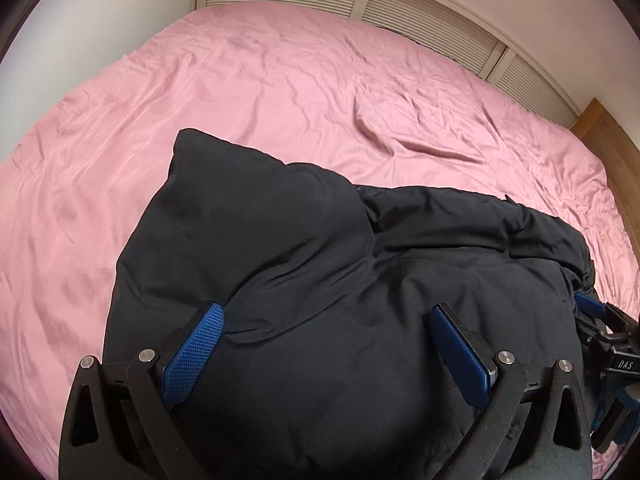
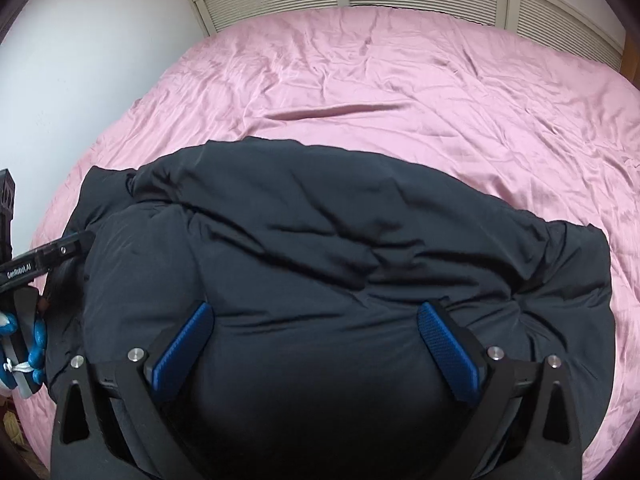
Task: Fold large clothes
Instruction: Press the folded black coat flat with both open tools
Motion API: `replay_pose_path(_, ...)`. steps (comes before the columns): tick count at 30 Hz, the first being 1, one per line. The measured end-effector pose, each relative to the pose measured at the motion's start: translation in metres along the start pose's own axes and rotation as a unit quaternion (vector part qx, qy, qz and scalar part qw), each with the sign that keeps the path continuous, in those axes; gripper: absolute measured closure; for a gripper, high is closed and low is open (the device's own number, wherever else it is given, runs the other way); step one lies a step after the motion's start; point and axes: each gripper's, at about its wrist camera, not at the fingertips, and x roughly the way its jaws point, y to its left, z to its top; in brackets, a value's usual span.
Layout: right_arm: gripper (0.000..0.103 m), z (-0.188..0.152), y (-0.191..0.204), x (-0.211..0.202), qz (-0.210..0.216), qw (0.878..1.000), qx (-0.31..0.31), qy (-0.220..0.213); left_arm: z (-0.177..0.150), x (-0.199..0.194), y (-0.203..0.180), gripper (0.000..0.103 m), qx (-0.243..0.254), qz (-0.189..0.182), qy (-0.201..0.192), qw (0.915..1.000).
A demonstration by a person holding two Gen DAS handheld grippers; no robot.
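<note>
On the pink bed [image 1: 280, 80], both the left hand-held gripper [image 1: 326, 322] and right hand-held gripper [image 2: 316, 318] hover spread over the puffy black jacket [image 2: 320, 240]; its slick bulk may spring unfolded.

Both wrist cameras look down and forward along their own spread fingers from close above the near edge of the bed [image 1: 280, 80], facing the far wall. The 2 views share the dark garment [image 1: 340, 280] and the pink sheet beyond it.
</note>
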Motion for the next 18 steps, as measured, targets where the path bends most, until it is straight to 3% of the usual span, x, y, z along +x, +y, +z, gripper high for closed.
replay_pose_path(4,0.0,0.028,-0.007,0.02,-0.021,1.0,0.015,0.004,0.014,0.012,0.001,0.001,0.001,0.007,-0.001,1.0)
replay_pose_path(12,0.0,0.058,-0.042,0.056,-0.038,0.996,0.078,0.032,0.04,0.049,0.008,0.001,-0.005,0.054,0.058,0.9969)
replay_pose_path(15,0.0,0.062,-0.051,0.055,-0.043,0.994,0.098,0.033,0.045,0.046,0.01,0.002,-0.016,0.066,0.051,0.9964)
replay_pose_path(18,0.0,0.066,-0.051,0.03,-0.055,0.994,0.089,0.003,0.047,0.024,0.003,0.003,-0.017,0.058,0.019,0.998)
